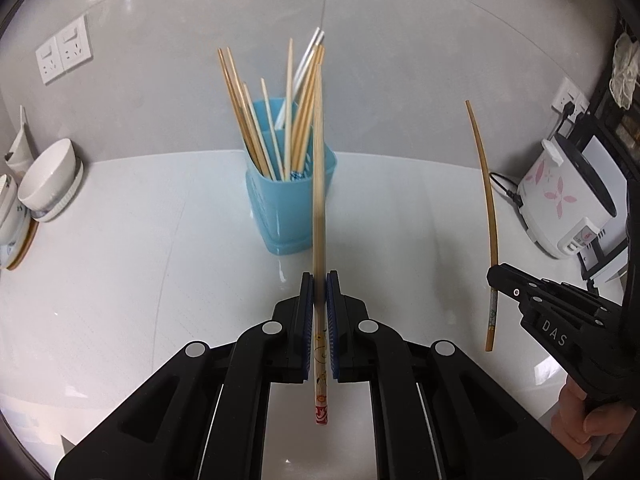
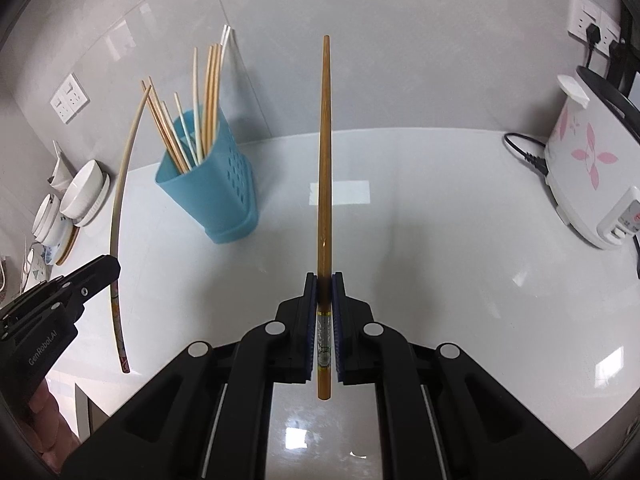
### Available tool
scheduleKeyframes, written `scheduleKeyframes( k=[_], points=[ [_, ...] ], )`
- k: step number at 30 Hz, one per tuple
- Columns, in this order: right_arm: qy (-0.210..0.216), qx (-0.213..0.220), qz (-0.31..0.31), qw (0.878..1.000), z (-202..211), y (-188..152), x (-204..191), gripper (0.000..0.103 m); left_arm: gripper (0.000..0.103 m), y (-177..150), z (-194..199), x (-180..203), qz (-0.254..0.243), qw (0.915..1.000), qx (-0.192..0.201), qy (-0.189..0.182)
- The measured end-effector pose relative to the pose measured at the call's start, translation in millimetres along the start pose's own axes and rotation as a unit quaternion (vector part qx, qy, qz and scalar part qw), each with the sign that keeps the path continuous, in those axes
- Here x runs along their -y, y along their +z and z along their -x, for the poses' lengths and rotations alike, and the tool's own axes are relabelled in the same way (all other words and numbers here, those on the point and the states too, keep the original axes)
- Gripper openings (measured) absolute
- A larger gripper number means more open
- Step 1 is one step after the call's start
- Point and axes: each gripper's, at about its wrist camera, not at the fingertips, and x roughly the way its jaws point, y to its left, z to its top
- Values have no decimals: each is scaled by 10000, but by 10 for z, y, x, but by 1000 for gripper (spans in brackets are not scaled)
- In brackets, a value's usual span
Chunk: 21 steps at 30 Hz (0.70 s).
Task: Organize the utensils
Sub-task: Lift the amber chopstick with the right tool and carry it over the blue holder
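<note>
Chopsticks are clamped one per tool, pale chopstick (image 1: pixel 319 184) in the closed left tool (image 1: pixel 319 280), dark chopstick (image 2: pixel 325 152) in the closed right tool (image 2: pixel 325 280), tips toward twelve o'clock, likely for dropping into the blue holder (image 1: pixel 289 204) on the counter (image 1: pixel 120 260).

Glossy white countertop (image 2: pixel 440 240), grey tiled wall (image 2: pixel 400 40) with sockets (image 1: pixel 64 54)
</note>
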Motion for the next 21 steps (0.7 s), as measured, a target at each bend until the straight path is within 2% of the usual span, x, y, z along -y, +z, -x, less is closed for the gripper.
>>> scheduleKeyframes(
  k=[14, 21],
  points=[
    [214, 497, 235, 9983, 17, 486, -477, 7, 6, 437, 45, -225, 108, 9984, 553, 80],
    [284, 731, 364, 9963, -36, 739, -638, 7, 6, 696, -49, -281, 178, 9955, 930, -49]
  ],
)
